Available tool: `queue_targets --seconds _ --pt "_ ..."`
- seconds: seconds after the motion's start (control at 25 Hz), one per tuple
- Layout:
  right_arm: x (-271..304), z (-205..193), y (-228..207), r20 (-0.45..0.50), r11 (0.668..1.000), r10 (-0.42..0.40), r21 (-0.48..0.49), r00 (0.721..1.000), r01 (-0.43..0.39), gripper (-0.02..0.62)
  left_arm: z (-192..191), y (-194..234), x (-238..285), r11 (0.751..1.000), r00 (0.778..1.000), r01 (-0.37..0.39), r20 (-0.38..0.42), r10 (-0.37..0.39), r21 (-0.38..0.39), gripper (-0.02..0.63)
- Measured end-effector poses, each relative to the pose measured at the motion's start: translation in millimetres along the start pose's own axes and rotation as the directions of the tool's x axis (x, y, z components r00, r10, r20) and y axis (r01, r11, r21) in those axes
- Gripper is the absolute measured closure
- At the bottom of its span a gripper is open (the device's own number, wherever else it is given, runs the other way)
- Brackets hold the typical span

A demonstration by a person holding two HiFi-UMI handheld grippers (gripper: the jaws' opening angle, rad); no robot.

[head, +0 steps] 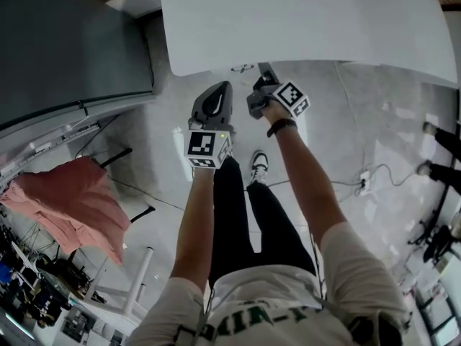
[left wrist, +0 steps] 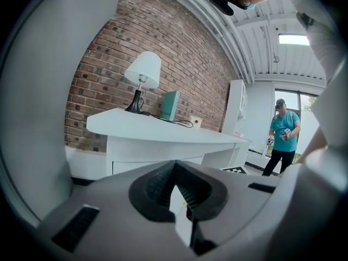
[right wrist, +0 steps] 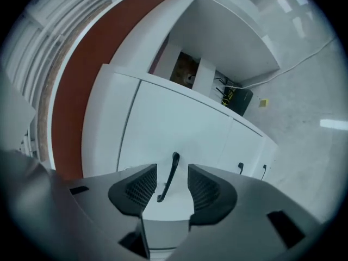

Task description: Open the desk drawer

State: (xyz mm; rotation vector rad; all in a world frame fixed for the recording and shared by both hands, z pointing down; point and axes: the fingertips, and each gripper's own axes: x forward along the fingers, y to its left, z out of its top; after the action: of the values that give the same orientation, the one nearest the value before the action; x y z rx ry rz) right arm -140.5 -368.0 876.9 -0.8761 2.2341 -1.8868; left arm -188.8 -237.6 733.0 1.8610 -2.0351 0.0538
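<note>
The white desk (head: 310, 20) fills the top of the head view, and both grippers hover just below its front edge. My right gripper (right wrist: 172, 177) is open and rolled to one side. It faces a white drawer front (right wrist: 179, 129) whose black bar handle (right wrist: 173, 161) shows in the gap between the jaws, and neither pad touches it. In the head view the right gripper (head: 262, 78) is close under the desk edge. My left gripper (head: 222, 92) sits beside it on the left, shut and empty. Its view shows the tips (left wrist: 175, 170) meeting, pointed at the desk (left wrist: 163, 132) from farther off.
A lamp (left wrist: 142, 80) and a teal box (left wrist: 171, 105) stand on the desk against a brick wall. Two more small black handles (right wrist: 240, 167) are on nearby fronts. A person in a teal shirt (left wrist: 284, 137) stands far off. A pink cloth (head: 72, 200) and a power strip (head: 365, 181) are on the floor.
</note>
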Motion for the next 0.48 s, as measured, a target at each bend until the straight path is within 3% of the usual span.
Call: queue_targets --seconds 0.24,0.48 --pt "22.6 -0.3 -2.2 0.022 0.997 0.046 0.056 0.999 -0.047 0.442 -12.7 7.7 0.4 1.000 1.000 -0.005 -0.008 0.005 -0.020 0.614" --pt "29.4 -0.7 3.1 0.002 0.993 0.082 0.084 0.997 -0.082 0.559 -14.0 10.4 -0.9 0.999 1.000 -0.011 -0.005 0.011 -0.036 0.614"
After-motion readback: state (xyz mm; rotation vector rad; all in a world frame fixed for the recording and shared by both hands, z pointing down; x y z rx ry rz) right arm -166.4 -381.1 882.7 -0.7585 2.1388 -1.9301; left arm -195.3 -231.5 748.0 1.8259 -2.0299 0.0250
